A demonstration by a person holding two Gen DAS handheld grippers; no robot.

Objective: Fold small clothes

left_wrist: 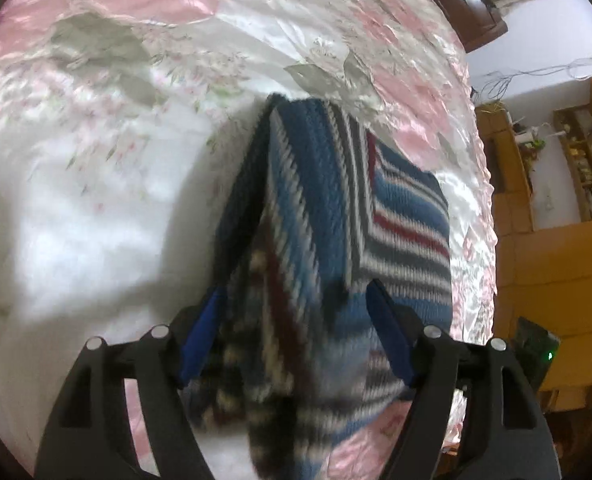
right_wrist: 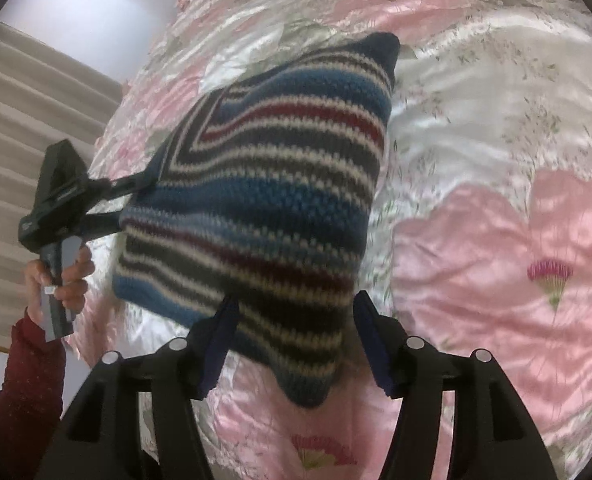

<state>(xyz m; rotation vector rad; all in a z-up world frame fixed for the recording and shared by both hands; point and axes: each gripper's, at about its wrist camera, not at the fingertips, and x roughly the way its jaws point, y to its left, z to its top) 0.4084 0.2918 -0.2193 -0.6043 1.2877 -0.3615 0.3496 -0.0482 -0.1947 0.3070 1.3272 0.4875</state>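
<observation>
A knitted garment (left_wrist: 396, 216) striped in blue, white, grey and dark red lies folded on a pink floral satin bedspread (left_wrist: 95, 140). In the left wrist view, a blurred fold of it rises close to the camera between the blue pads (left_wrist: 199, 340). My left gripper (left_wrist: 293, 288) is open and straddles that fold. From the right wrist view the garment (right_wrist: 275, 160) fills the middle, and the left gripper (right_wrist: 135, 200) meets its left edge. My right gripper (right_wrist: 295, 298) is open, with the garment's near corner drooping between its fingers.
A hand (right_wrist: 67, 280) in a dark red sleeve (right_wrist: 19, 380) holds the left gripper's handle. The bedspread (right_wrist: 496, 260) stretches wide to the right. Wooden shelves (left_wrist: 556, 200) stand past the bed's edge, and a beige curtain (right_wrist: 35, 120) hangs at the far side.
</observation>
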